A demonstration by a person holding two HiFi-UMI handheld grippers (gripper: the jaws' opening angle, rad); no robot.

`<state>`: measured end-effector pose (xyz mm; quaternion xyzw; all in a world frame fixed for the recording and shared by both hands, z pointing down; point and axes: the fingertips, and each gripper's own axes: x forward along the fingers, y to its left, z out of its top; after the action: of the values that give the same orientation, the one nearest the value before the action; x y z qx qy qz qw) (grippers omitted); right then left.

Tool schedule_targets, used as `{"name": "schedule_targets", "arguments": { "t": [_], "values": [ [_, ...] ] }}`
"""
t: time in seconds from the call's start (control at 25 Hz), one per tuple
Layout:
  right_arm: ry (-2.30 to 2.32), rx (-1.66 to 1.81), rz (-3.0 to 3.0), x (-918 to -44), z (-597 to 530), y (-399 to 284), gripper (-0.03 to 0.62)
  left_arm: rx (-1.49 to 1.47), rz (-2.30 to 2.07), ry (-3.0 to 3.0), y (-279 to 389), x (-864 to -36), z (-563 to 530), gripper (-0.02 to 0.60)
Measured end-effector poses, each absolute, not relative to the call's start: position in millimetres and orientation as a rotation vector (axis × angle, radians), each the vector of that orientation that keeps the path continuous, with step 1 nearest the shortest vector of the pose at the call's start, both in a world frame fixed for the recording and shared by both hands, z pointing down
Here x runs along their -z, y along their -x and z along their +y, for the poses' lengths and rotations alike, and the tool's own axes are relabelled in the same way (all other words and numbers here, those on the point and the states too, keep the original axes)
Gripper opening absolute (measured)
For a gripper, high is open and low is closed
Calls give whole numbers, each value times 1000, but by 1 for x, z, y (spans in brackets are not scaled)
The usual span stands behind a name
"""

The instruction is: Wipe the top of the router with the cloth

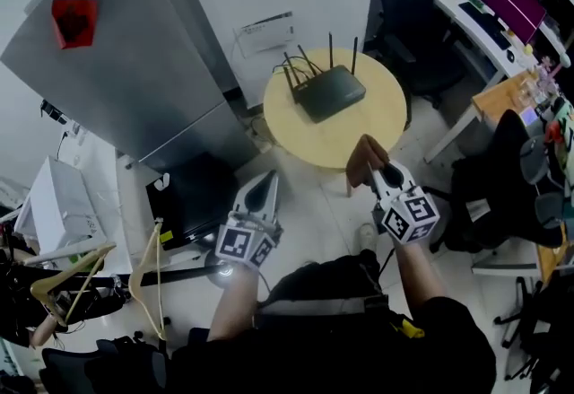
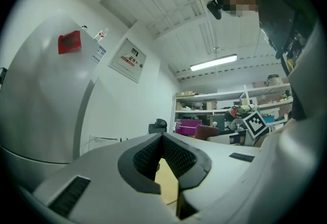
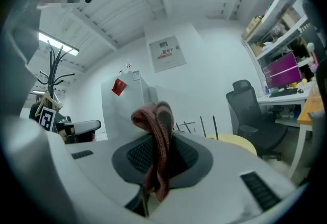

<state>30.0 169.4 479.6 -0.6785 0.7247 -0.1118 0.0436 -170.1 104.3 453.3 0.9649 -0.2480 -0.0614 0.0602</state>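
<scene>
The right tool [image 1: 382, 170] clamps the cloth [image 1: 362, 159]; the left tool [image 1: 268, 182], jaws together, holds nothing. The router [image 1: 328, 93] sits ahead on the bench [image 1: 381, 125].

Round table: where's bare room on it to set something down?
The table is bare along its near half, between the router and the cloth, and on its right side toward the chair. The far left is crowded by the router.

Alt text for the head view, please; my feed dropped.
The right gripper grips a brown cloth at the near edge of a round yellow table bearing a black router. The left gripper, shut and empty, hangs over the floor.
</scene>
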Motion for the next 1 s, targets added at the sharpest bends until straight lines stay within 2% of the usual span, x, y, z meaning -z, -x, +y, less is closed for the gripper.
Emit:
{"name": "schedule_targets", "arguments": {
  "t": [0.28, 0.56, 0.76, 1.0],
  "values": [
    [2020, 266, 2248, -467, 234, -67, 60, 177, -846, -2908, 164, -449, 150, -5],
    [1901, 109, 2470, -457, 280, -99, 60, 279, -1001, -2841, 100, -449, 195, -5],
    [1883, 159, 2475, -466, 287, -124, 58, 316, -971, -2815, 66, -447, 218, -5],
    [1922, 157, 2375, -467, 292, -123, 54, 258, -946, -2845, 74, -448, 224, -5]
  ]
}}
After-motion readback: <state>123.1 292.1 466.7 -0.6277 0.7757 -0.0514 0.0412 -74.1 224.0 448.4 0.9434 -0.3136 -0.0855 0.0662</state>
